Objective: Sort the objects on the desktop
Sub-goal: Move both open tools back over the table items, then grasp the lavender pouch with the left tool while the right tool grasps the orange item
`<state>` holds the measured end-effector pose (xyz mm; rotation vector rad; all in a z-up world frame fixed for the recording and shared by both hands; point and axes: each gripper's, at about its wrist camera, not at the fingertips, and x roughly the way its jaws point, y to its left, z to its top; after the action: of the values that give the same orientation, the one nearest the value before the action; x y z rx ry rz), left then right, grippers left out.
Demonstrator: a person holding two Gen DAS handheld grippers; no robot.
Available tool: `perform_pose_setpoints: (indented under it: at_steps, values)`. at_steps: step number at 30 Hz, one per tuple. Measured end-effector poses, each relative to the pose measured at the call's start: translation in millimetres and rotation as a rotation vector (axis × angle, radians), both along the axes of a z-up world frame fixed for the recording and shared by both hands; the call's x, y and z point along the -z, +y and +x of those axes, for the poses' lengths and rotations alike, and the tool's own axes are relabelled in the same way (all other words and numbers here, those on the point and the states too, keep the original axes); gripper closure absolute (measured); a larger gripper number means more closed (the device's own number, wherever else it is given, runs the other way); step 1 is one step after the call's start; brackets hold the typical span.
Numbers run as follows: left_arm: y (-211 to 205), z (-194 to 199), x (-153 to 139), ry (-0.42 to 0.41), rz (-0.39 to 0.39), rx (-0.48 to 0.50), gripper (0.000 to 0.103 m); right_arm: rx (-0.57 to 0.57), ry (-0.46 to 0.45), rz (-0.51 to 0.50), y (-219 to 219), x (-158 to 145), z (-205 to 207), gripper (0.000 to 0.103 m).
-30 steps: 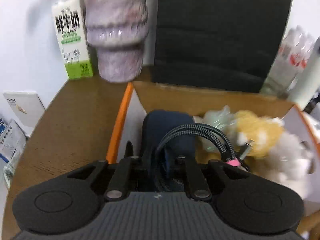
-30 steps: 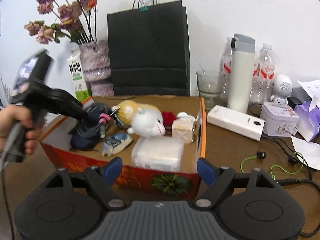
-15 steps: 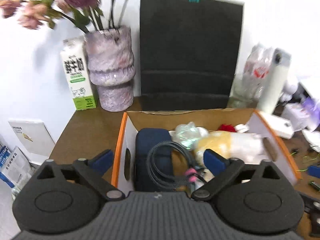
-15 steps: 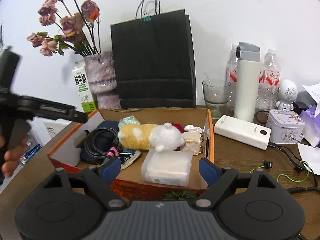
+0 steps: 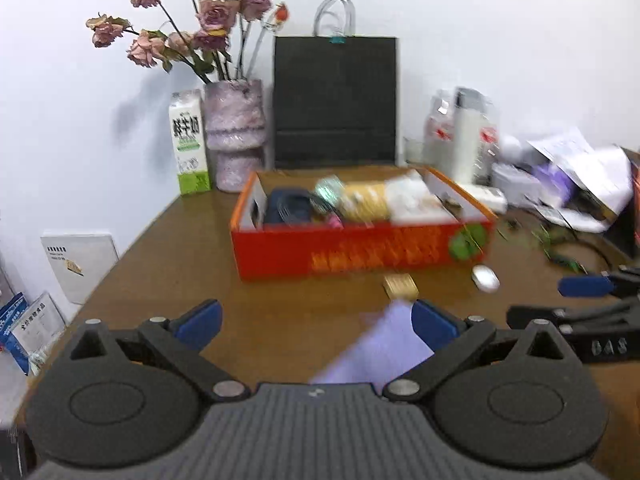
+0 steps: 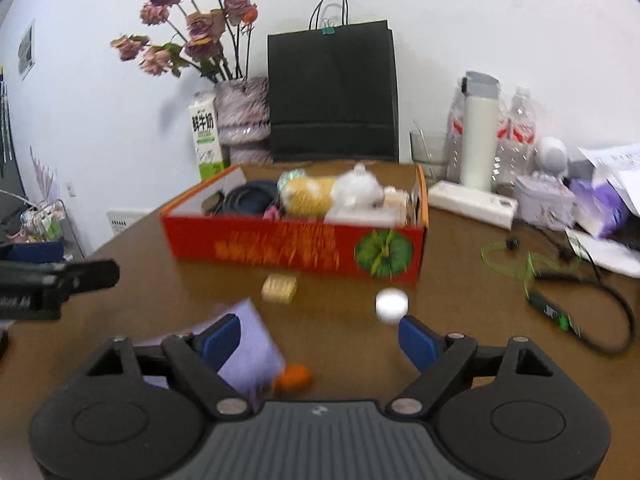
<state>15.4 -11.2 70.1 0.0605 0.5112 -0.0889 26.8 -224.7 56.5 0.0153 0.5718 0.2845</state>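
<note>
A red cardboard box (image 5: 360,252) (image 6: 280,244) stands mid-table. It holds a coiled black cable (image 5: 288,208), a yellow-and-white plush toy (image 6: 332,196) and other small items. In front of the box lie a tan block (image 5: 400,285) (image 6: 280,289), a white round object (image 5: 485,278) (image 6: 392,304), a lilac packet (image 5: 380,348) (image 6: 248,352) and a small orange thing (image 6: 294,376). My left gripper (image 5: 316,318) is open and holds nothing. My right gripper (image 6: 320,336) is also open and holds nothing, low over the packet and the orange thing.
Along the wall stand a milk carton (image 5: 188,144), a vase of dried roses (image 5: 236,132), a black paper bag (image 5: 336,100), bottles and a white flask (image 6: 478,136). At the right lie a white power bank (image 6: 472,202), papers and a green cable (image 6: 532,264). The table's left edge is near.
The left gripper opened, left the black cable in the box and drew well back from it. The right gripper also drew back, bringing the loose items before the box into view.
</note>
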Motion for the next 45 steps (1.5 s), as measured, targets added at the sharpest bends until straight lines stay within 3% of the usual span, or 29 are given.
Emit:
perform_pose_setpoints:
  at_steps: [8, 15, 18, 22, 26, 32, 33, 35, 37, 38, 42, 45]
  values:
    - [1, -67, 45, 0.048, -0.073, 0.006, 0.0, -0.023, -0.015, 0.012, 4, 32, -77, 0.017]
    - [4, -83, 58, 0.071, -0.093, 0.016, 0.0, 0.012, -0.039, 0.06, 3, 48, -118, 0.021]
    - [1, -76, 58, 0.072, -0.088, 0.025, 0.0, 0.013, -0.017, 0.03, 3, 45, -108, 0.034]
    - [-9, -48, 57, 0.086, -0.051, 0.083, 0.0, -0.036, 0.031, -0.002, -2, 40, -76, 0.039]
    - [-28, -12, 61, 0.117, 0.031, 0.165, 0.0, -0.068, 0.051, -0.102, -1, 36, -35, 0.041]
    - [-50, 30, 66, 0.125, 0.075, 0.263, 0.002, -0.148, 0.098, -0.043, -2, 41, 20, 0.047]
    - [-50, 35, 67, 0.136, 0.075, 0.268, 0.006, -0.152, 0.109, -0.041, 0, 42, 26, 0.048]
    - [-45, 47, 71, 0.176, 0.058, 0.249, 0.022, -0.165, 0.111, -0.048, 4, 44, 34, 0.049]
    - [-36, 53, 72, 0.191, -0.007, 0.238, 0.036, -0.177, 0.106, -0.062, 10, 47, 39, 0.049]
    - [-36, 52, 73, 0.178, 0.023, 0.228, 0.042, -0.183, 0.1, -0.071, 14, 47, 40, 0.049]
    - [-34, 55, 71, 0.176, 0.019, 0.228, 0.093, -0.177, 0.079, -0.08, 22, 49, 43, 0.05]
    - [-33, 54, 71, 0.174, 0.0, 0.212, 0.095, -0.178, 0.062, -0.094, 23, 50, 37, 0.057]
